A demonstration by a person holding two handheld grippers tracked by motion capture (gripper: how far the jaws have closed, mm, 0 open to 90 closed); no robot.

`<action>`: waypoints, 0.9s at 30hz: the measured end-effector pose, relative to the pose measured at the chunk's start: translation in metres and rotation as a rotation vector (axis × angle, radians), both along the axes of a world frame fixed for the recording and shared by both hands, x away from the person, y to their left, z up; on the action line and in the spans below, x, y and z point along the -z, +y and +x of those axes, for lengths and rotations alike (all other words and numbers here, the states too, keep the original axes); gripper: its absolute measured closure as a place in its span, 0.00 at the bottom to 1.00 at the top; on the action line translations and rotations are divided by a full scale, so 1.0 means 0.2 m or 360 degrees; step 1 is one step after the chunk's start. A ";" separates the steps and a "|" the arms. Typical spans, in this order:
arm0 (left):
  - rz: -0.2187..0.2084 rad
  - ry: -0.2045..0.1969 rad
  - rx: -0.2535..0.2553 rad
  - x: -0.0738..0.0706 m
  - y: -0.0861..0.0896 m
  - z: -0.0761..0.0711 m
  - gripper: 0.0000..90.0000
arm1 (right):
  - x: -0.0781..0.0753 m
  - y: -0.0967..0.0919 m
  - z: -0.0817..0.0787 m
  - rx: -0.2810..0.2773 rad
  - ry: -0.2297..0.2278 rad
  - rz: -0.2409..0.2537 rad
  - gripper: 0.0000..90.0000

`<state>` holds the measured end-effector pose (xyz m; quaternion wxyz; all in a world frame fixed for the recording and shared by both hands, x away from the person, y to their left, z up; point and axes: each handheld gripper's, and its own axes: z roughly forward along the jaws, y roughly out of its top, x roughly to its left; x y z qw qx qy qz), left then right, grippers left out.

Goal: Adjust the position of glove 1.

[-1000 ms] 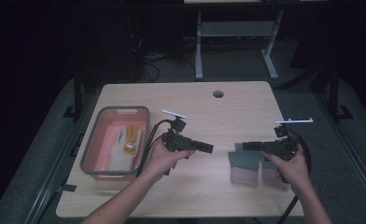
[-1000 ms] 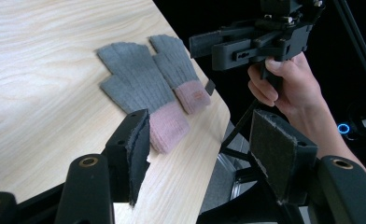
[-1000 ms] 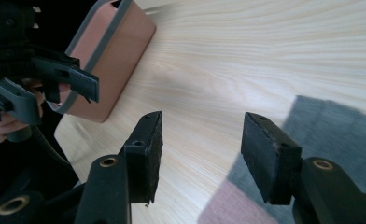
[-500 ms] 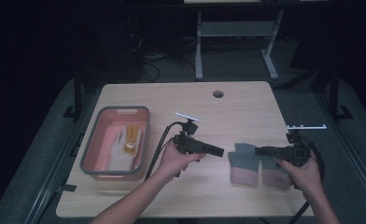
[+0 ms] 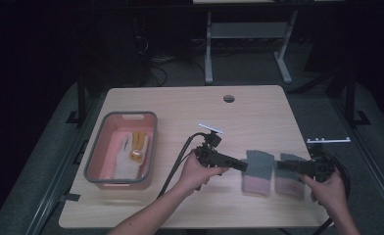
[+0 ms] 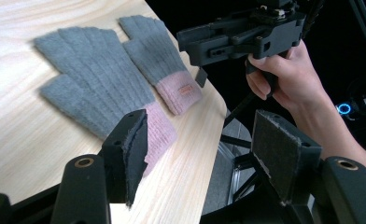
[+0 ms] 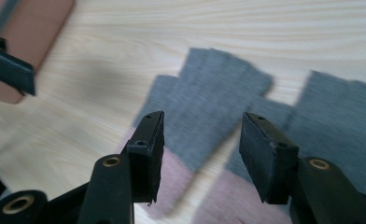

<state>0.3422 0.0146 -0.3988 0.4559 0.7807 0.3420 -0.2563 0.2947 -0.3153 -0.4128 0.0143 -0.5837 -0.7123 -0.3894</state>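
Two grey knit gloves with pink cuffs lie flat side by side at the table's right: the left glove (image 5: 258,169) (image 6: 92,88) (image 7: 209,102) and the right glove (image 5: 290,180) (image 6: 160,60) (image 7: 340,126). My left gripper (image 5: 241,165) (image 6: 200,158) points right and hovers open at the left glove's cuff edge; its jaws have just opened a little further, with nothing between them. My right gripper (image 5: 279,166) (image 7: 200,149) points left over the gap between the gloves. It is open, and its jaws have just narrowed slightly with nothing clamped. The two tips face each other across the left glove.
A pink bin with a grey rim (image 5: 131,116) stands at the table's left and holds pale and yellow cloth things (image 5: 137,143). A round cable hole (image 5: 228,99) lies near the far edge. The table's front right corner is close behind the right glove.
Both hands have shifted right and slightly down. The left gripper has come from mid-table up to the left glove's edge. The right gripper has drawn back to the right, uncovering the gloves.
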 end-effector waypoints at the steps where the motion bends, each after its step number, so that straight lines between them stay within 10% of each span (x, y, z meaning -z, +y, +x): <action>1: 0.0000 0.0002 0.0017 0.01 -0.01 0.00 0.40 | 0.01 -0.01 0.00 0.0009 0.0006 -0.0016 0.56; 27: 0.0053 -0.0020 0.0046 0.11 -0.11 -0.04 0.40 | 0.16 -0.01 -0.04 0.0081 0.0124 -0.0530 0.60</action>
